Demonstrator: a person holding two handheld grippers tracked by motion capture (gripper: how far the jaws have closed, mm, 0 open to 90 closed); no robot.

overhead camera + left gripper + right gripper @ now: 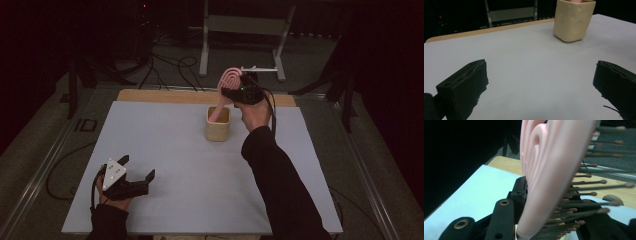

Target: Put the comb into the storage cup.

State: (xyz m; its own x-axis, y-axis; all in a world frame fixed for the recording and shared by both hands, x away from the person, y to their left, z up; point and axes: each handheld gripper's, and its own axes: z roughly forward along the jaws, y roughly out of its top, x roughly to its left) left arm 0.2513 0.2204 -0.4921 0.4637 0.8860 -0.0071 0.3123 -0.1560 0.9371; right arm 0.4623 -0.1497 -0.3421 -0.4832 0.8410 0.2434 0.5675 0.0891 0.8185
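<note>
Standing handle-down in the beige cup (218, 125) at the far middle of the table (165, 150), the pink hairbrush (229, 82) leans right with its head above the rim. Clamped on that head is the right gripper (240, 92), its jaws squeezing the paddle and bristles (584, 195). Near the left front edge, the left gripper (135, 175) rests with jaws apart on nothing. My worry: the light-looking cup could tip or drag if the brush is levered sideways, with nothing steadying it.

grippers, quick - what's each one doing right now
left gripper: open, holding nothing, low over the table.
right gripper: shut on the pink brush, handle in the cup.
</note>
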